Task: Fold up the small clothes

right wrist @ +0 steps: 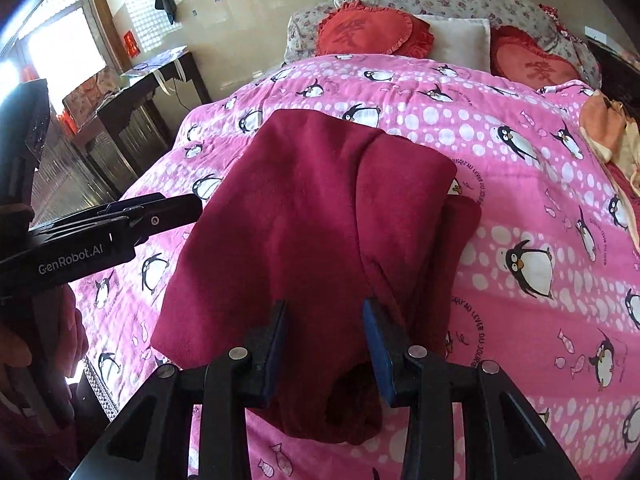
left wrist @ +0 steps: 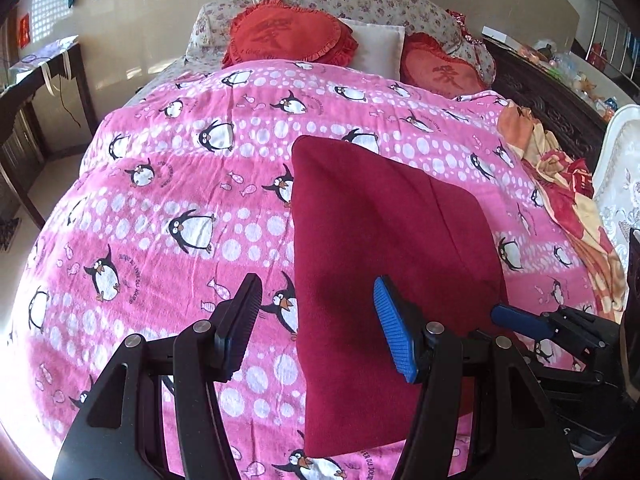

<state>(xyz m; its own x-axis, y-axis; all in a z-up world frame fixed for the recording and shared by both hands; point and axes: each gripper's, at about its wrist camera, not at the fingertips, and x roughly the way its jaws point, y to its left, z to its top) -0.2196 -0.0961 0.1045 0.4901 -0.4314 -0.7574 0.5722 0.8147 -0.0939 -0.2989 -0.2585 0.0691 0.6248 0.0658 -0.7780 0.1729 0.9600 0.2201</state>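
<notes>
A dark red fleece garment [left wrist: 384, 264] lies folded on the pink penguin bedspread [left wrist: 180, 200]. My left gripper [left wrist: 318, 328] is open above the garment's near left edge, one finger over the bedspread, one over the cloth. In the right wrist view the garment [right wrist: 312, 216] lies with a fold line down its right part, and its near end hangs loose. My right gripper [right wrist: 325, 344] is open over that near end, not closed on it. The right gripper also shows at the right of the left view [left wrist: 520, 320], and the left gripper at the left of the right view [right wrist: 160, 212].
Two red heart cushions [left wrist: 288, 36], a white pillow [left wrist: 376, 48] and floral bedding lie at the bed's head. An orange patterned blanket [left wrist: 560, 184] lies along the right edge. A dark desk [right wrist: 136, 92] stands left of the bed.
</notes>
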